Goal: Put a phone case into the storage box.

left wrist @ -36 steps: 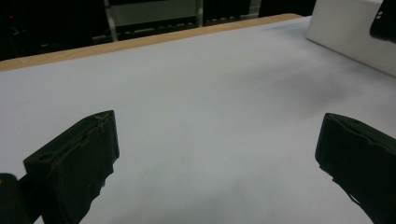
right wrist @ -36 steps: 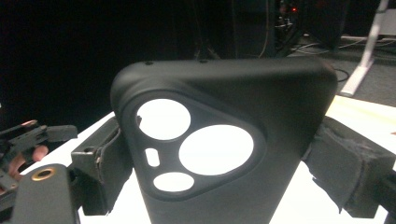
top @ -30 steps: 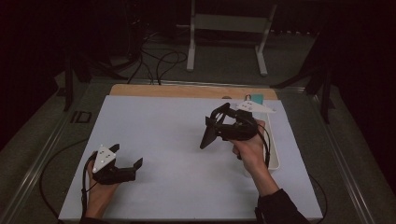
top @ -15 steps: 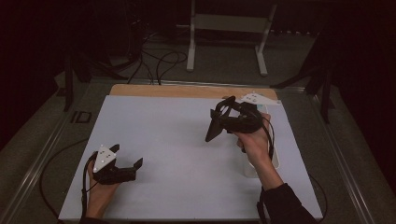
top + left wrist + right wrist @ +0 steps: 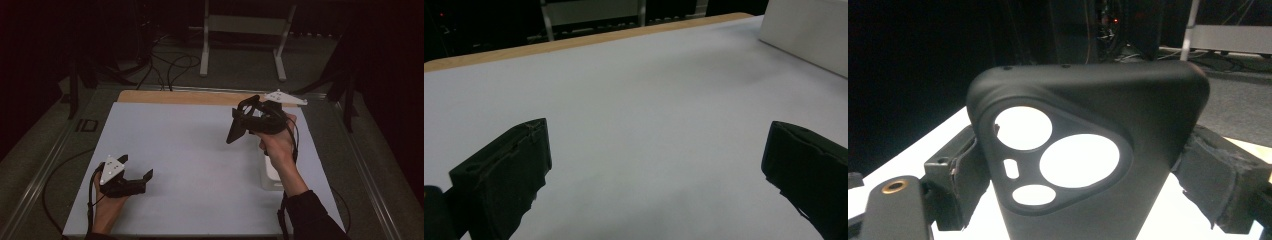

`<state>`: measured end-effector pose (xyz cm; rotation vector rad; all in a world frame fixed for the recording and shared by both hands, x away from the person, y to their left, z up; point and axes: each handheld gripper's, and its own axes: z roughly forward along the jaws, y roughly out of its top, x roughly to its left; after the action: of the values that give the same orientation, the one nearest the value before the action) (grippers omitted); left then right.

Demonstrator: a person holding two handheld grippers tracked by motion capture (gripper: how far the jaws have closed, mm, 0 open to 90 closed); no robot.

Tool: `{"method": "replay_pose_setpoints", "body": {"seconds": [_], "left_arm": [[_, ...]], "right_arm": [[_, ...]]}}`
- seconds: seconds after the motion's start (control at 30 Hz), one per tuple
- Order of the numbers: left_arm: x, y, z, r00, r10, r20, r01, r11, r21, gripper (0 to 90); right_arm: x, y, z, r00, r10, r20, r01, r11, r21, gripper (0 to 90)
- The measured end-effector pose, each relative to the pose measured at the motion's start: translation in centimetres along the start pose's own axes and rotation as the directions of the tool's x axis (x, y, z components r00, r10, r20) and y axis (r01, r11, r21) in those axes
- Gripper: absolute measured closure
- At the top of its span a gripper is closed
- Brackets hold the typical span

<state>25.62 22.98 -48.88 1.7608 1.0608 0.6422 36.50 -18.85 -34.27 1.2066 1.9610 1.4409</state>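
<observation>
A: Surface: white sheet [image 5: 190, 150] over wooden table [image 5: 175, 96], bare wood strip along far edge. Surround: dark floor, cables, pale metal stand [image 5: 245, 30] beyond far edge.

B: Left gripper [image 5: 134, 174]?

A: Near left corner of sheet, low over it, gripped from below by left hand [image 5: 107, 207]. Jaws spread wide, nothing between; bare white sheet in the gap in left gripper view. Grey three-cornered plate on top.

B: Right gripper [image 5: 240, 122]?

A: Raised above right half of sheet, toward far edge, held by right hand [image 5: 277, 145]. Jaws pointing left and slightly down. Clamped on black phone case [image 5: 1088, 155].

B: Position of case?

A: Between both pads of right gripper, off the sheet, upright in right gripper view. Back side facing camera: rounded-triangle camera cutout with two large round openings, one smaller oval, one small slot. Sides pressed by worn foam pads [image 5: 1218, 170].

B: Other items?

A: White box [image 5: 272, 172] on sheet near right edge, partly under right forearm; same box [image 5: 809, 30] at upper right in left gripper view. Well apart from left gripper. Contents: cannot tell.
</observation>
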Motion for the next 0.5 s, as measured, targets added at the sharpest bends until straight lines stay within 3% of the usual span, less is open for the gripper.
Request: {"method": "replay_pose_setpoints", "body": {"seconds": [0.5], "left_arm": [[0.0,0.0,0.0,1.0,0.0,0.002,0.0,1.0,0.003,0.2]], "right_arm": [[-1.8,0.8,-0.1,0.9977,0.008,0.067,-0.008,1.0,-0.001,14.1]]}}
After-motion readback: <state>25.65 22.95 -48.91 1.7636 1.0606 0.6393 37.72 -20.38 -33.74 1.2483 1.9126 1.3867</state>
